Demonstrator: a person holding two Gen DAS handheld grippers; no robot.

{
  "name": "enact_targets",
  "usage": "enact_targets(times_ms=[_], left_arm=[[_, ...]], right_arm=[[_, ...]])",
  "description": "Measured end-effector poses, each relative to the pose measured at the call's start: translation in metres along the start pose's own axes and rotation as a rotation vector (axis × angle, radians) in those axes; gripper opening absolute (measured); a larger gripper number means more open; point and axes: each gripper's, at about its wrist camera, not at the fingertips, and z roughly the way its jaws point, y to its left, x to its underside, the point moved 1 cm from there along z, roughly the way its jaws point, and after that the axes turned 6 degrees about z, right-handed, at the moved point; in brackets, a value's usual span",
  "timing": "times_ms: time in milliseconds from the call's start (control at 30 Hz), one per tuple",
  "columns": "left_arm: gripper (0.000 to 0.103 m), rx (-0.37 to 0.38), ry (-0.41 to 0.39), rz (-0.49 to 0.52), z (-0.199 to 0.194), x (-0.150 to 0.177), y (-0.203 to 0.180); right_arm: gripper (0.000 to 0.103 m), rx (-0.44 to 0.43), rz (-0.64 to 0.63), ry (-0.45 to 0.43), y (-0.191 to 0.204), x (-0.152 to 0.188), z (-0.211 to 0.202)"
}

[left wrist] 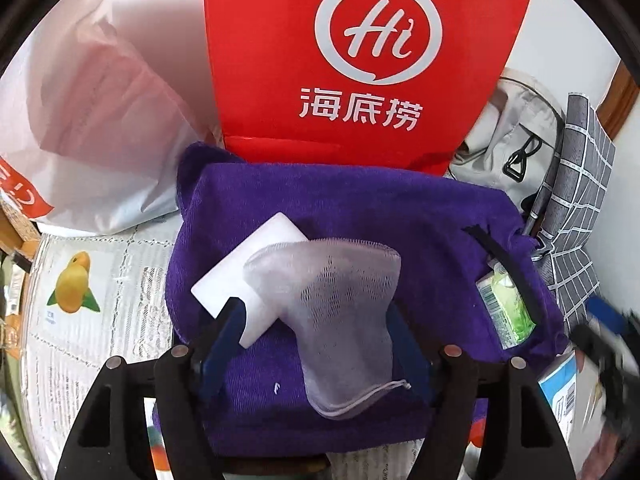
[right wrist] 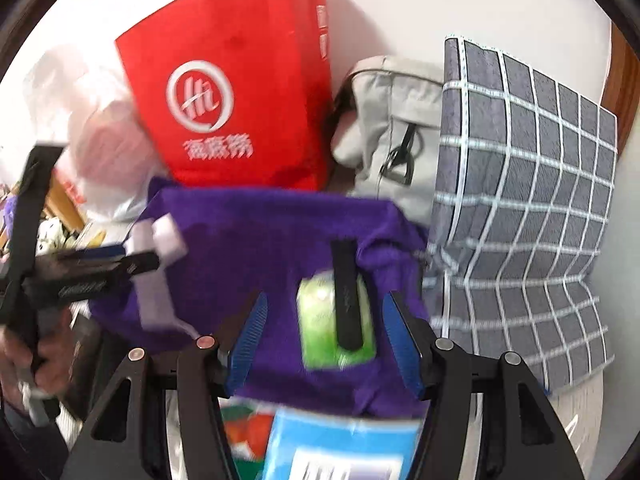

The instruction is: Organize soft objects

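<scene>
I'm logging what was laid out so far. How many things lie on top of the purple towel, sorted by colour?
White: 2, the foam block and the mesh pouch
Green: 1, the tissue pack
Black: 1, the strap across the tissue pack
Total: 4 on the purple towel

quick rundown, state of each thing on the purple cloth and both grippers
purple cloth: spread flat, carrying the rest
white block: flat, partly under the mesh pouch
mesh pouch: limp, drawstring end nearest the camera
green packet: flat, black strip across it
black strip: resting on the packet
left gripper: open, pouch between the jaws, ungripped
right gripper: open above the packet
red bag: upright behind the cloth
</scene>
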Motion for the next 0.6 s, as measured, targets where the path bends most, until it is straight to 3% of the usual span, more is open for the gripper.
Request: enact_targets(times_ms=[133,200,433,600], left_arm=[[0.094,-0.030,-0.064,0.016,-0.018,-0.001,-0.008],[0.095,-0.026,-0.090,0.011,-0.029,-0.003,-0.009],[0.095,-0.021,-0.115,-0.013,-0.060,0.006,0.003],[0.095,0.048,-0.102,-0.056,-0.079,0.028,0.010]], right_arm=[[0.060,-0.034,-0.007,0.009,0.006,0.024,-0.023],[0.065,-0.036,-0.022,0.012,0.009,0.035,-0.033],[0.065,-0.039,-0.028,0.020,0.013,0.065,-0.058],[0.063,-0.051,-0.030,0.035,0.022,0.089,-0.068]])
